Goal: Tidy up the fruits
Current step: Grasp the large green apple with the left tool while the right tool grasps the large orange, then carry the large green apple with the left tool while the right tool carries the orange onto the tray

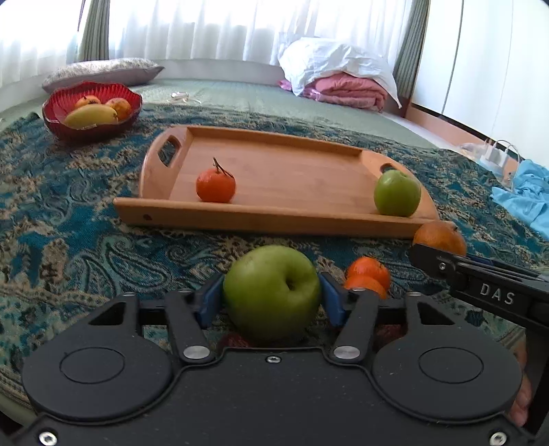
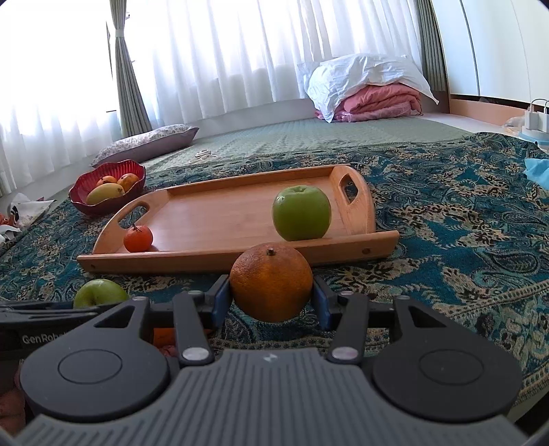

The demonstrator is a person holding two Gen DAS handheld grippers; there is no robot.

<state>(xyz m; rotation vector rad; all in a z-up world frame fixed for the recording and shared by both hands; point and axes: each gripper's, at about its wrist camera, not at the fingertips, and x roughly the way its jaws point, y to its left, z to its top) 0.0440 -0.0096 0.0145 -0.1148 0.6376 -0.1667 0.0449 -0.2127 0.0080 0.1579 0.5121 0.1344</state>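
Grippers paired low in frame: left gripper [image 1: 272, 291] jaws pinching a green apple [image 1: 271, 290], right gripper [image 2: 271, 295] jaws pinching an orange [image 2: 271, 281], both short of the wooden tray [image 1: 260, 219], presumably their destination.

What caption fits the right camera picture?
Right gripper holding an orange before a wooden tray.

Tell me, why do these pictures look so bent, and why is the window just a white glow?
Left wrist view: fisheye lens bows the wooden tray and darkens the corners; the curtains blow out white, backlighting the green apple, which looks slightly soft. Right wrist view: same curving and glare, while the orange stays fairly sharp.
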